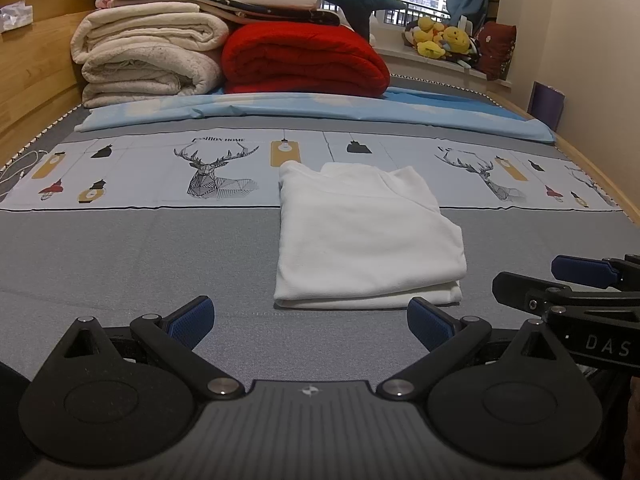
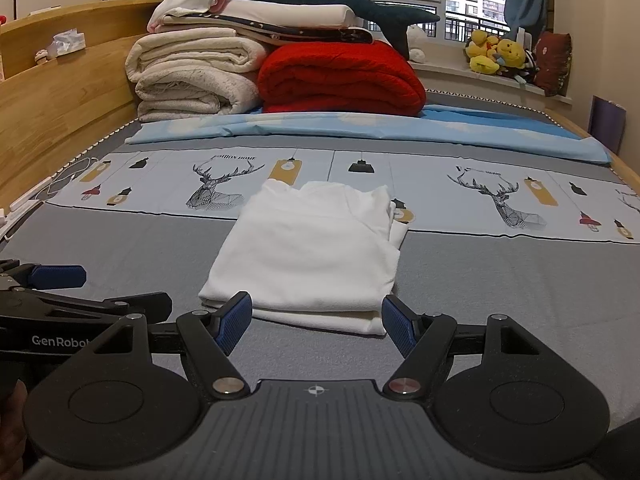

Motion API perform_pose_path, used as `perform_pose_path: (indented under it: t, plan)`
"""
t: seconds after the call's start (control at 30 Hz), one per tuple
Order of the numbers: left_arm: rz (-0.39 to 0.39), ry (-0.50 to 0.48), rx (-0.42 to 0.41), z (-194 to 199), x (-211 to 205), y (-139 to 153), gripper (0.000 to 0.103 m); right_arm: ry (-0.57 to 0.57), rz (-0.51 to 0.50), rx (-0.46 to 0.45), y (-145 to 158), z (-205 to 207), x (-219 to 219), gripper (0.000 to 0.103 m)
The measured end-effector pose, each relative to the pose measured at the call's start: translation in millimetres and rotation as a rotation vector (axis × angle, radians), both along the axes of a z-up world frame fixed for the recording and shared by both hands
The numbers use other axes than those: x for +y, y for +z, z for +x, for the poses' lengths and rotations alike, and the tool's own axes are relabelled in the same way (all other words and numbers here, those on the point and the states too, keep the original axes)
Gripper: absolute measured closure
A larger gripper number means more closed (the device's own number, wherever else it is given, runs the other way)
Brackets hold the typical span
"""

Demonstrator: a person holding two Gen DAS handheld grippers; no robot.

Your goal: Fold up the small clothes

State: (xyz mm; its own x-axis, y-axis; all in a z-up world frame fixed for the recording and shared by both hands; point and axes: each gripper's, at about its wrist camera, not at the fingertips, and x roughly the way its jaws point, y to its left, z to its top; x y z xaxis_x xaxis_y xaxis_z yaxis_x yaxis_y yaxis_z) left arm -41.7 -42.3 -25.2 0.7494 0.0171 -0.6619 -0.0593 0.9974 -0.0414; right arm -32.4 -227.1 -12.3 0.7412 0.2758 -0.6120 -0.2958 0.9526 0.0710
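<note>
A white garment (image 1: 366,236) lies folded in a neat rectangle on the grey bed sheet (image 1: 120,256); it also shows in the right wrist view (image 2: 316,256). My left gripper (image 1: 310,320) is open and empty, just short of the garment's near edge. My right gripper (image 2: 316,322) is open and empty, its blue pads (image 2: 236,322) on either side of the garment's near edge without gripping it. The right gripper also shows at the right of the left wrist view (image 1: 584,272), and the left gripper at the left of the right wrist view (image 2: 60,276).
Folded cream blankets (image 1: 148,56) and a red quilt (image 1: 304,60) are stacked at the far end of the bed, on a blue sheet (image 1: 320,108). A wooden headboard (image 1: 36,64) runs along the left. Plush toys (image 1: 440,40) sit on the window sill.
</note>
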Motion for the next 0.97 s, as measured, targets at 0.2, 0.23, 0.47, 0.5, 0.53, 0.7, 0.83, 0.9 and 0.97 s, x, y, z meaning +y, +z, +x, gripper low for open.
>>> perform_pose_path:
  t: [0.2,0.23,0.47,0.5,0.53,0.7,0.83,0.9,0.97]
  plan:
    - [0.003,-0.003,0.001,0.4,-0.7,-0.4,0.0,-0.002,0.001,0.0,0.3,0.2,0.2,0.03]
    - [0.004,-0.006,0.002,0.4,-0.6,-0.8,0.0,-0.002,0.002,0.0,0.4,0.0,0.3,0.03]
    - [0.002,-0.011,0.001,-0.7,0.4,-1.5,0.0,0.006,0.009,0.004,-1.7,-1.3,-1.2,0.03]
    - [0.001,-0.01,0.001,-0.8,0.2,-1.5,0.0,0.007,0.008,0.003,-1.9,-1.6,-0.4,0.03]
    - [0.001,-0.01,0.001,-1.0,1.7,-1.7,0.0,0.011,0.008,0.003,-1.5,-0.4,-2.9,0.03]
    - [-0.002,-0.013,0.005,-1.3,4.2,-1.9,0.0,0.01,0.007,0.003,-1.0,-0.2,-2.4,0.03]
    - [-0.001,-0.017,0.003,-1.0,5.6,-1.7,0.0,0.008,0.007,0.003,-0.9,-0.1,-2.5,0.03]
    - [0.0,-0.019,0.001,-0.9,6.3,-1.7,0.0,0.007,0.008,0.004,-1.6,-0.2,-2.1,0.03]
    - [-0.003,-0.019,0.004,-0.6,7.1,-2.1,0.0,0.006,0.009,0.006,-2.4,0.1,-2.8,0.03]
